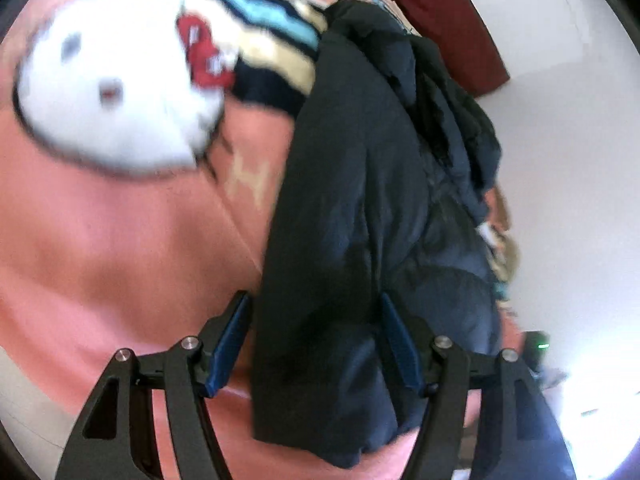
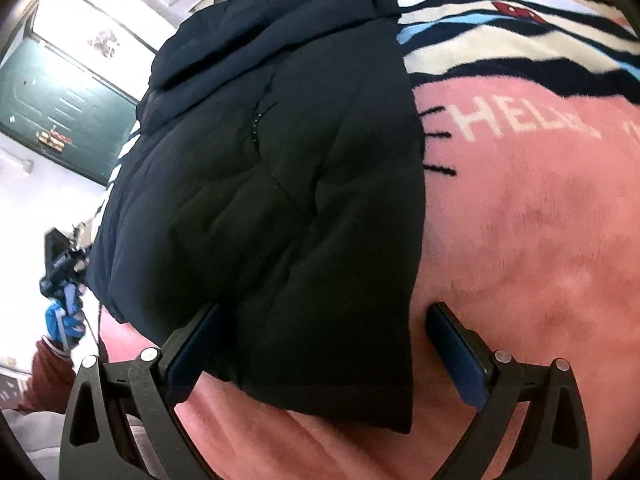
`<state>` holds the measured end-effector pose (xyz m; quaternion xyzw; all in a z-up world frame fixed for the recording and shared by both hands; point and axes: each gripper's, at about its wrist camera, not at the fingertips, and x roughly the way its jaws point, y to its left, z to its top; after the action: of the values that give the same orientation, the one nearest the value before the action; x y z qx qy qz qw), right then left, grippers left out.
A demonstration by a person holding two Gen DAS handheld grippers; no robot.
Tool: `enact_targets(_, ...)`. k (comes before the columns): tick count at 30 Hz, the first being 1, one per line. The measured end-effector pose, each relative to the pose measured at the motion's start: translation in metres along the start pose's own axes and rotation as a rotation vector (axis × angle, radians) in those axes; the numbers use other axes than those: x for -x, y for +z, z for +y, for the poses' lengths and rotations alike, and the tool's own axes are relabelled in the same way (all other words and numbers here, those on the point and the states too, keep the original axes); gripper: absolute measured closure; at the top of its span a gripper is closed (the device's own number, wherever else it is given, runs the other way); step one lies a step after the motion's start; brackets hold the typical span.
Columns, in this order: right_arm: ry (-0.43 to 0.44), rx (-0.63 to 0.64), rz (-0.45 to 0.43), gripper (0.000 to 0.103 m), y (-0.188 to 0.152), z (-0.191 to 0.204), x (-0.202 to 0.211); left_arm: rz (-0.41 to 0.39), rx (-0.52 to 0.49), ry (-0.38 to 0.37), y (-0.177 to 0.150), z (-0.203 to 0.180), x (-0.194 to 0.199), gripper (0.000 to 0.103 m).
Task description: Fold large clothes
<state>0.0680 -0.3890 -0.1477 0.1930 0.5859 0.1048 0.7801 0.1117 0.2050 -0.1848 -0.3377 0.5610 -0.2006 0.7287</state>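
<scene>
Close to the left camera, the left tongs [image 1: 314,344] stood wide, with their blue pads [image 1: 230,344] apart and not pressing on anything. Between them lay the near end of the dark puffy jacket [image 1: 352,208]. Whether the pads touched the cloth could not be told, because that picture was blurry.

Close to the right camera, the right tongs [image 2: 324,344] stood wide too. One blue pad [image 2: 456,356] hung over the bare pink blanket [image 2: 520,240], just beside the jacket's edge. The other pad sat at the jacket's other side, over the cloth. The near corner of the jacket [image 2: 280,184] lay between them, but the pads did not squeeze it.

The jacket lay flat on the pink blanket on the bed. It looked folded into a long shape, with its hood [image 2: 280,28] bunched up at the far end.

Farther off, the blanket showed a big white cat face with a red bow [image 1: 104,92], pale letters [image 2: 516,120], and stripes [image 2: 520,40] of dark blue, light blue and cream.

At the left edge of the right camera's picture, a hand in a blue glove [image 2: 64,320] held the other tool, with a dark red sleeve [image 2: 48,372] below it. Behind that stood a green door [image 2: 60,108] in a white wall.
</scene>
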Motion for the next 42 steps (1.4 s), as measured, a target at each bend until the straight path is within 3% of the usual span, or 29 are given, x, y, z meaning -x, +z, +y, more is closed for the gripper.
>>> enact_targets(3, 0.018, -0.015, -0.007, 0.003, -0.001, -0.003, -0.002, 0.005, 0.004, -0.088, -0.017, -0.006, -0.008, 0.038)
enact_targets(6, 0.026, -0.008, -0.017, 0.008, -0.004, -0.002, 0.0, -0.038, 0.01, -0.111, -0.023, -0.01, -0.006, 0.038)
enact_targets(8, 0.034, -0.011, -0.025, 0.024, -0.005, -0.001, 0.001, -0.06, 0.008, -0.108, -0.024, -0.013, -0.003, 0.04)
enact_targets(11, 0.062, -0.023, -0.024, 0.032, -0.003, -0.001, 0.002, -0.077, -0.013, -0.085, -0.027, -0.021, 0.0, 0.041)
enact_targets(12, 0.061, -0.02, -0.024, 0.032, -0.004, 0.0, 0.001, -0.082, -0.022, -0.073, -0.028, -0.024, 0.001, 0.043)
enact_targets(14, 0.067, -0.024, -0.031, 0.04, -0.004, 0.0, 0.0, -0.089, -0.026, -0.067, -0.028, -0.027, 0.002, 0.061)
enact_targets(15, 0.076, -0.03, -0.038, 0.044, -0.005, -0.003, 0.001, -0.096, -0.034, -0.065, -0.028, -0.032, 0.003, 0.065)
enact_targets(17, 0.105, -0.036, -0.049, 0.059, -0.006, -0.006, 0.002, -0.109, -0.058, -0.061, -0.027, -0.04, 0.004, 0.078)
enact_targets(20, 0.115, -0.002, -0.07, 0.076, -0.007, 0.001, 0.007, -0.135, -0.056, -0.08, -0.024, -0.051, 0.014, 0.082)
enact_targets(22, 0.145, 0.033, -0.11, 0.082, -0.005, 0.008, 0.017, -0.155, -0.066, -0.089, -0.019, -0.061, 0.023, 0.083)
enact_targets(31, 0.307, -0.009, -0.308, 0.089, 0.03, 0.005, 0.066, -0.246, -0.098, -0.206, 0.029, -0.117, 0.054, 0.084)
enact_targets(37, 0.408, -0.06, -0.454, 0.09, 0.089, 0.008, 0.099, -0.302, -0.073, -0.36, 0.085, -0.156, 0.063, 0.084)
enact_targets(42, 0.54, -0.21, -0.539, 0.09, 0.151, -0.005, 0.101, -0.335, -0.026, -0.476, 0.142, -0.181, 0.057, 0.084)
